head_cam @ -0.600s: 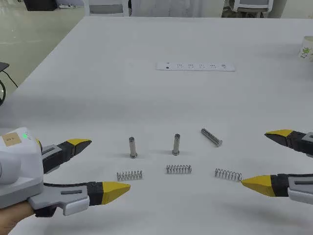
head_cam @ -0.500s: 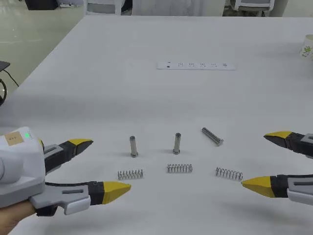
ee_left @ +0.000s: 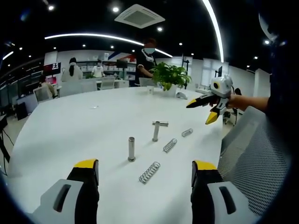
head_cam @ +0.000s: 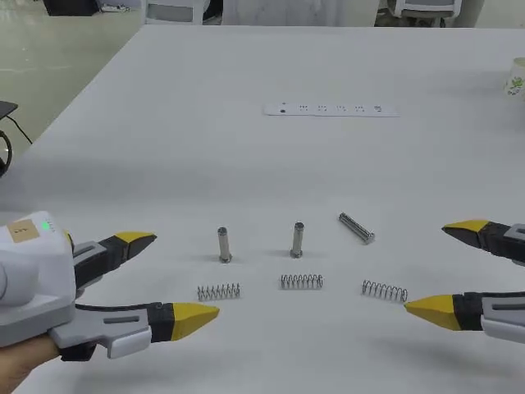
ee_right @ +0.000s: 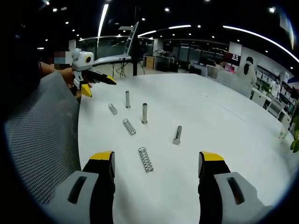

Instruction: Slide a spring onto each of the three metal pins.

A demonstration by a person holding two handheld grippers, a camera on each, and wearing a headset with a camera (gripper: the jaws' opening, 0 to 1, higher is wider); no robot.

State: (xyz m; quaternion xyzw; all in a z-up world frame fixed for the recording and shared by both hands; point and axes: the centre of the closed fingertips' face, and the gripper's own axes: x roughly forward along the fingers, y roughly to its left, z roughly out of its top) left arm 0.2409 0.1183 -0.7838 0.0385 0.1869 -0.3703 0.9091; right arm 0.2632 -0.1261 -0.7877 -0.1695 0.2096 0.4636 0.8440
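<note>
The left spring lies on the white tabletop just in front of the left pin. The middle spring lies likewise in front of the middle pin. Both of these pins stand upright on their heads. The right spring lies near the right pin, which rests on its side with its head toward the spring. No spring sits on a pin yet, so the task looks to be at its very start. The left gripper hovers left of the row, its fingers spread wide and empty. The right gripper hovers at the right end with its fingers equally far apart and holding nothing, and its lower tip is close to the right spring. All three springs look light, thin-wired and bouncy, apt to roll or squirt away under a hard squeeze. A gentle pinch across the coils near the middle probably suits them, leaving one end free to thread. The pins look stiff, smooth and slippery. The upright two may topple at a nudge, so steadying each shaft low down seems wise. The lying one is likely best taken near its head.
</note>
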